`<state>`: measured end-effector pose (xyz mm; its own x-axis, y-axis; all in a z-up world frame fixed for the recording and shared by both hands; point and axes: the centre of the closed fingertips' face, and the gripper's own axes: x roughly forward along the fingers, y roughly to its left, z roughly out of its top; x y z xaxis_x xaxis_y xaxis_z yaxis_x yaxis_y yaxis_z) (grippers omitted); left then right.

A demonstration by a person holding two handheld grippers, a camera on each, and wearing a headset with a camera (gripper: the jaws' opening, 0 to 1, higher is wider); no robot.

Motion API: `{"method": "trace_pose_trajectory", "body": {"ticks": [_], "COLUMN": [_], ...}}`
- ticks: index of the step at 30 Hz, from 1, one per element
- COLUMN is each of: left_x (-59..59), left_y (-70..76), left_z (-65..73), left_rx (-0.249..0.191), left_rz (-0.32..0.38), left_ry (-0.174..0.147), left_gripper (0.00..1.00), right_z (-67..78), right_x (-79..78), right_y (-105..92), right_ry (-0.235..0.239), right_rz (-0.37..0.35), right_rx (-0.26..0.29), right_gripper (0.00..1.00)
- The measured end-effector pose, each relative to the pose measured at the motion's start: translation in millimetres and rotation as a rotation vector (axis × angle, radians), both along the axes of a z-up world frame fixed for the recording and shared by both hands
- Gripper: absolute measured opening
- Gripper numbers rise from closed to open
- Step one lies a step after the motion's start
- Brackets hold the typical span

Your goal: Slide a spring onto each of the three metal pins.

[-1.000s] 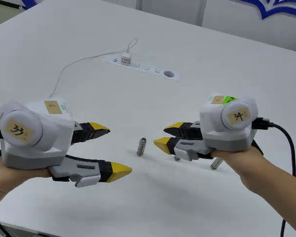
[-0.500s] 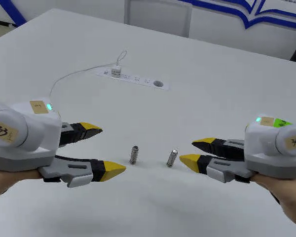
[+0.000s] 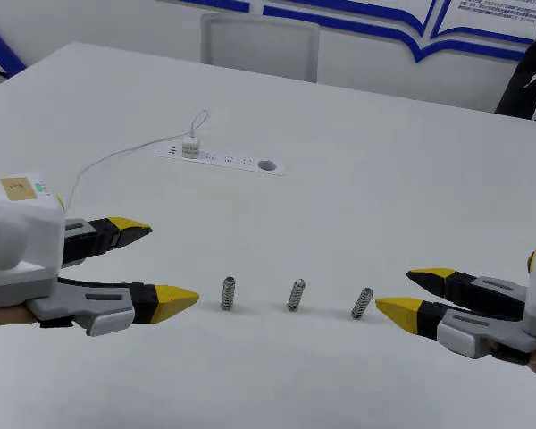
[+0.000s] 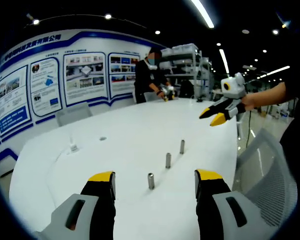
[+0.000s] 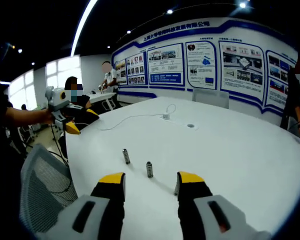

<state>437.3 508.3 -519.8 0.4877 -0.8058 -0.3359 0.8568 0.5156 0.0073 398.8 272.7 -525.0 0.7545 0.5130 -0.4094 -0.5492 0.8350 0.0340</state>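
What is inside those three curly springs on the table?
The three springs stand upright in a row on the white table. Only their outer coils show. The coils wrap all around, so whatever holds them up inside is hidden.

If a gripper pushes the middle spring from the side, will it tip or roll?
The middle spring stands upright, thin on a narrow base, so it would probably tip. Lying down, its round shape might roll on the smooth table. Its open coils suggest it is light.

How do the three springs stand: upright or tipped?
Upright. The left spring, middle spring and right spring each stand on end on the table, apart.
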Motion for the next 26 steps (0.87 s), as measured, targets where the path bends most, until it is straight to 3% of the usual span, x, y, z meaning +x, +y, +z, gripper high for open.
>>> {"method": "trace_pose_trajectory", "body": {"ticks": [8, 13, 26], "left_x": [-8.5, -14.2, -19.7], "left_y": [-0.5, 1.2, 4.4], "left_z": [-2.6, -4.9, -12.2], "left_rx": [0.004, 0.005, 0.012], "left_rz": [-0.008, -0.015, -0.01], "left_ry": [0.007, 0.017, 0.043], "left_gripper": [0.74, 0.8, 0.93], "right_z": [-3.3, -1.2, -7.5], "right_x": [-5.0, -7.8, -21.5], "right_y": [-13.9, -12.9, -7.9], "right_ry": [-0.026, -0.025, -0.033], "right_rz": [-0.05, -0.083, -0.133], "right_rx": [-0.002, 0.047, 0.076], "right_gripper": [0.55, 0.66, 0.75]}}
